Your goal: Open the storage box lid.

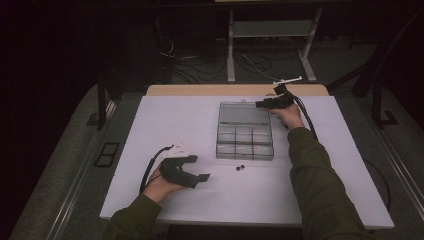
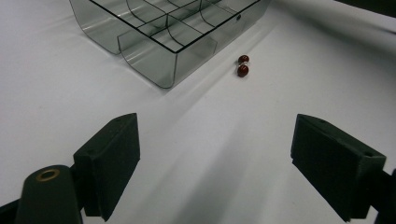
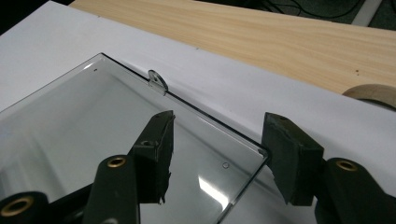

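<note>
Straddling the far right corner of the box's open lid [image 3: 140, 154], your right gripper [image 3: 217, 154] gapes, jaws not gripping. Bare white table [image 1: 320, 185] right of the box [image 1: 245, 142]. Your left gripper [image 1: 192, 172] rests wide near-left; two red beads [image 2: 243, 65] just beside the box's front.

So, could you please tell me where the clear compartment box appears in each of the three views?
High view: the clear compartment box lies at the table's centre, its lid open flat on the far side.
Left gripper view: the box's corner sits top centre, beyond the open left tool.
Right gripper view: the lid fills the lower left, its corner between the open right tool's jaws.
Shared landmark: the white tabletop.
</note>
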